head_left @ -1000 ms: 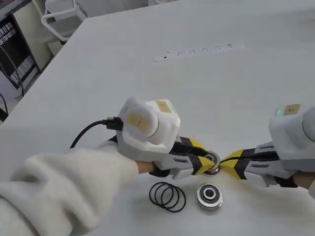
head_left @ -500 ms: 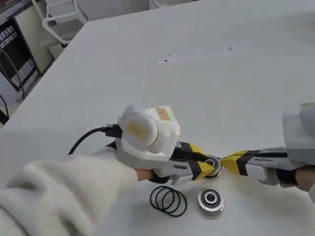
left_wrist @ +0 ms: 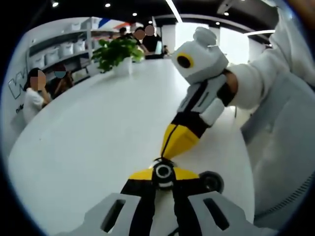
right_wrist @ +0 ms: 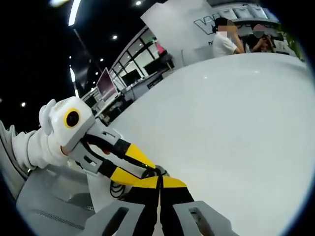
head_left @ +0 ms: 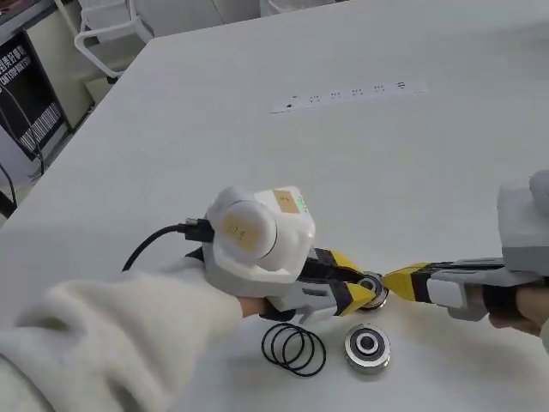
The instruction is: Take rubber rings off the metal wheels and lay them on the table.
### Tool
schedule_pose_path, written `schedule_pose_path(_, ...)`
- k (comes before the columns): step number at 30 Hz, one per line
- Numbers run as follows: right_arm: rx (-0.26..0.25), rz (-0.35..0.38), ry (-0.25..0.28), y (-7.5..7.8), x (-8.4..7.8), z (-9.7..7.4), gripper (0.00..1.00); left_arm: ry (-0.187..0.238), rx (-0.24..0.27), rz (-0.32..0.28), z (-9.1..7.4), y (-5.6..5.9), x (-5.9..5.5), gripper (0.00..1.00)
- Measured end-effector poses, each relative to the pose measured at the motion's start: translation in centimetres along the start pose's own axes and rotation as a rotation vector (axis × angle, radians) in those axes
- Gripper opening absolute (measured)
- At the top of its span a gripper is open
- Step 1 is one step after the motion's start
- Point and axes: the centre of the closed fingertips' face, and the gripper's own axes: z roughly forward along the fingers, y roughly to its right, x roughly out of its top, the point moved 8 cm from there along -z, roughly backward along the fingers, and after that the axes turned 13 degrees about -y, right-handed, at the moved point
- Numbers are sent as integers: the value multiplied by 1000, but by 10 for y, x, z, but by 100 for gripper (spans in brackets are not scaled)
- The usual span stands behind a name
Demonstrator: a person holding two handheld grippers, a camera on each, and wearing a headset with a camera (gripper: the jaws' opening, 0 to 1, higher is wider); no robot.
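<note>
While gripping metal wheel in left gripper, touching it with right gripper, tips closed, perhaps on its rim.

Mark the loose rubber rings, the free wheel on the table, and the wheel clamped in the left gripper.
loose rubber rings (head_left: pixel 293 349), head view, where the rings overlap.
free wheel (head_left: pixel 367 346), head view, its centre hub.
clamped wheel (left_wrist: pixel 163 172), left gripper view, its face between the jaws.
</note>
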Motion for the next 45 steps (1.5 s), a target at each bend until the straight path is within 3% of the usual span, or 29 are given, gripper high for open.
schedule_pose_path(18, 21, -39, -4, -7, 4, 6, 0, 1, 0, 5, 1, -1, 0, 13)
schedule_pose_path(24, 31, -87, 11, -14, 7, 9, 0, 13, 3, 3, 2, 0, 1, 13)
schedule_pose_path(27, -2, -120, 0, -13, 5, 9, 0, 13, 7, 2, 2, 0, 1, 13)
schedule_pose_path(32, -13, -107, 3, -9, 5, 6, 0, 12, 15, 3, 2, 1, 1, 13)
schedule_pose_path(36, -18, -89, 3, -7, 4, 4, 0, 9, 19, -34, 2, 2, 2, 14)
schedule_pose_path(40, -20, -90, 4, -8, 5, 2, 0, 25, -14, -36, -5, 7, 5, 23)
schedule_pose_path(45, -21, -95, 15, -11, 10, -3, 0, 36, -14, -10, -23, 7, 9, 28)
